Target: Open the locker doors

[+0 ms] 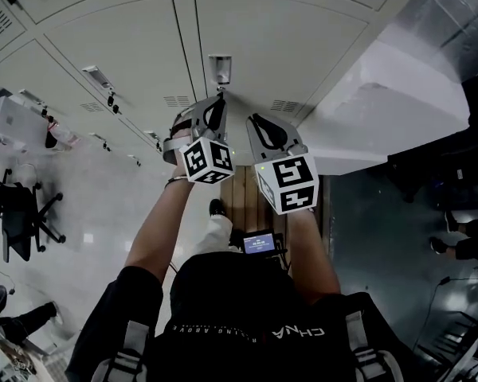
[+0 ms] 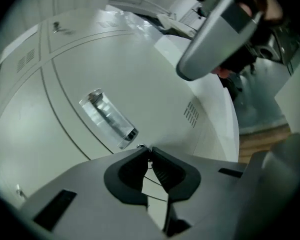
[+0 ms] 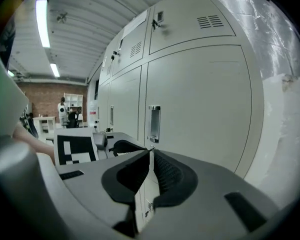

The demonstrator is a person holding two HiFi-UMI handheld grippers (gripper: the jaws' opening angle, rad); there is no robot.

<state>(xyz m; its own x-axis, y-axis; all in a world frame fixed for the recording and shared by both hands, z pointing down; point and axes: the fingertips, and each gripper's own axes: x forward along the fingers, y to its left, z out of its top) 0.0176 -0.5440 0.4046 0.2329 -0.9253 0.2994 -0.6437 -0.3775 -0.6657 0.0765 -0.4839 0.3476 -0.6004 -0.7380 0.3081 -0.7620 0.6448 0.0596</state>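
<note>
A pale grey sheet-metal locker door (image 3: 205,99) stands shut straight ahead. The left gripper (image 2: 149,148) and right gripper (image 3: 150,150) are clenched and empty near its recessed chrome handle (image 2: 109,118). The door looks rigid and smooth, so the handle is probably the only place to grip.

The person wears a black short-sleeved shirt (image 1: 239,301) with pale lettering, grey shoulder straps (image 1: 126,355), and a thin band (image 1: 176,181) on the left wrist.

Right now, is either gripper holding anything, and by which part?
Right gripper: nothing, jaws shut. Left gripper: jaws shut at a small metal bit by the handle; a grip cannot be confirmed.
</note>
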